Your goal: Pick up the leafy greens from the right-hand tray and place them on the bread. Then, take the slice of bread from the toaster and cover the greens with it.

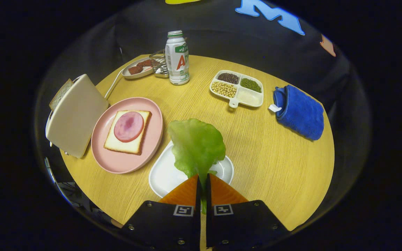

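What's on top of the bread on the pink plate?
One round slice of ham lies on the bread, covering its middle. The lettuce isn't there; the tongs hold it.

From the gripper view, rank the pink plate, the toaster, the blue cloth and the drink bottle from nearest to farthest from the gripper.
The gripper is shut on the lettuce leaf, above the white tray.
1. Pink plate, just ahead to the left.
2. and 3. Toaster, left of the plate, and blue cloth, to the right: too close to call.
4. Drink bottle, far side of the table.
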`<action>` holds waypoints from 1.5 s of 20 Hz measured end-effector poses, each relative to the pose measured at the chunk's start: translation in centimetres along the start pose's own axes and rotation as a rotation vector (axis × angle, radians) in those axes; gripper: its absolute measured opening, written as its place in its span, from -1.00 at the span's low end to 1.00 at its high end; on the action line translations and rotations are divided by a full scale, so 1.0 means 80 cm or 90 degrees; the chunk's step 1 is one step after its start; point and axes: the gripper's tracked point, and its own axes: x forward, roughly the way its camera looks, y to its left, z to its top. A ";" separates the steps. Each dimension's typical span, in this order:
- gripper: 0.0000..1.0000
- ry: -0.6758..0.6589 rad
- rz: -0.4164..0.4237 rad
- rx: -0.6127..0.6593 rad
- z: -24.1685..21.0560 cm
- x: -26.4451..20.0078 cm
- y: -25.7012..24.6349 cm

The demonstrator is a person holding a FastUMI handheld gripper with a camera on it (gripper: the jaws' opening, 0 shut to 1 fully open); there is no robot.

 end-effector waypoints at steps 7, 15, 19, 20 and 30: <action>-0.87 -0.050 0.016 0.012 0.014 -0.029 0.007; -0.87 -0.081 0.043 0.003 0.045 -0.037 0.075; -0.87 -0.065 0.074 -0.007 0.058 -0.030 0.127; -0.86 -0.065 0.071 -0.019 0.064 -0.025 0.135; -0.87 -0.030 0.063 -0.044 0.087 0.030 0.178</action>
